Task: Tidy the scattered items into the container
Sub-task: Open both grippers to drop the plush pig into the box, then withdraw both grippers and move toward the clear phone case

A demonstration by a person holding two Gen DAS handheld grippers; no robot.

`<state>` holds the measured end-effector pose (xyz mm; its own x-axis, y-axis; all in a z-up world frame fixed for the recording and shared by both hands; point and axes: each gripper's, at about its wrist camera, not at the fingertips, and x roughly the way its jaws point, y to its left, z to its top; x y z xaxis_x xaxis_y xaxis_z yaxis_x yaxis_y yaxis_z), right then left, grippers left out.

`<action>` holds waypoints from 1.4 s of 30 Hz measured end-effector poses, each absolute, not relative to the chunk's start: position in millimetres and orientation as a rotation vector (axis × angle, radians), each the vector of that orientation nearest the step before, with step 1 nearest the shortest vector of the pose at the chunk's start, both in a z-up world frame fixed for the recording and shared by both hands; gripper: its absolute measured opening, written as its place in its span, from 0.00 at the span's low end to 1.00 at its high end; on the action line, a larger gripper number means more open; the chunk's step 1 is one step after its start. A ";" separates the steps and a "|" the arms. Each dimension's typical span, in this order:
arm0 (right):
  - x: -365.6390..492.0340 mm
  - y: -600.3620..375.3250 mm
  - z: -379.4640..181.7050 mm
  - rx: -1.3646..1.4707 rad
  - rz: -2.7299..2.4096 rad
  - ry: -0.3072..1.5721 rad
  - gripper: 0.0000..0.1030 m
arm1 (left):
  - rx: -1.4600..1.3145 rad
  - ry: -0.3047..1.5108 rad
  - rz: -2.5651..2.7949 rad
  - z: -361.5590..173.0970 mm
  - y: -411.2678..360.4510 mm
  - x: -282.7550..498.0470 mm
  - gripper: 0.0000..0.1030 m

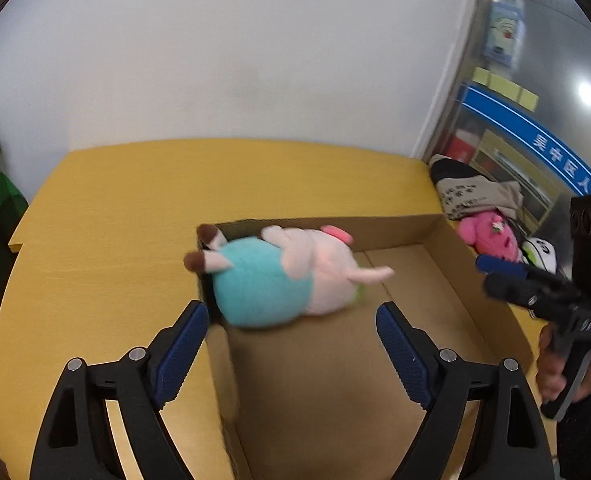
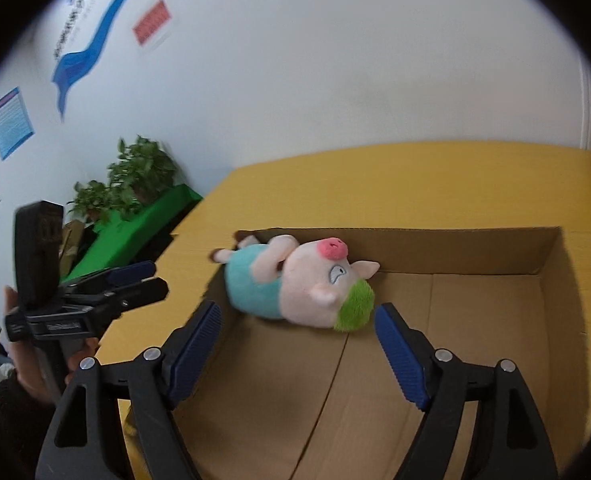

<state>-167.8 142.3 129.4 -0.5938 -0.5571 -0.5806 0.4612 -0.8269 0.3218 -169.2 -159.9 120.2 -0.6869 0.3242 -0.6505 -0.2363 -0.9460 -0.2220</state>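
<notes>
A plush pig [image 1: 287, 276] with a teal body, pink head and green hair lies in the far left corner of an open cardboard box [image 1: 447, 240]; it also shows in the right wrist view [image 2: 299, 284]. My left gripper [image 1: 293, 340] is open and empty, just short of the pig, over the box's left wall. My right gripper [image 2: 297, 340] is open and empty above the box [image 2: 551, 256] floor, near the pig's green hair. Each gripper shows in the other's view: the right one [image 1: 503, 276] at the box's right side, the left one [image 2: 143, 280] at the left.
The box sits on a yellow table [image 1: 115, 208] against a white wall. A pink plush [image 1: 491, 236], a black-and-white plush [image 1: 543, 254] and a grey bundle [image 1: 475, 196] lie right of the box. Potted plants [image 2: 135, 184] and a green surface [image 2: 135, 228] stand at the left.
</notes>
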 end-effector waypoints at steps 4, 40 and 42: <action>-106.5 154.0 157.4 0.845 -2.395 -0.071 0.78 | -1.026 -0.172 2.610 122.3 -141.6 -112.9 0.89; -52.9 255.6 45.3 1.152 -2.599 0.024 0.78 | -1.292 -0.145 2.640 34.3 -79.7 -16.9 0.89; -44.9 257.7 54.6 1.115 -2.607 0.018 0.78 | -1.262 -0.152 2.657 41.0 -79.3 -12.4 0.89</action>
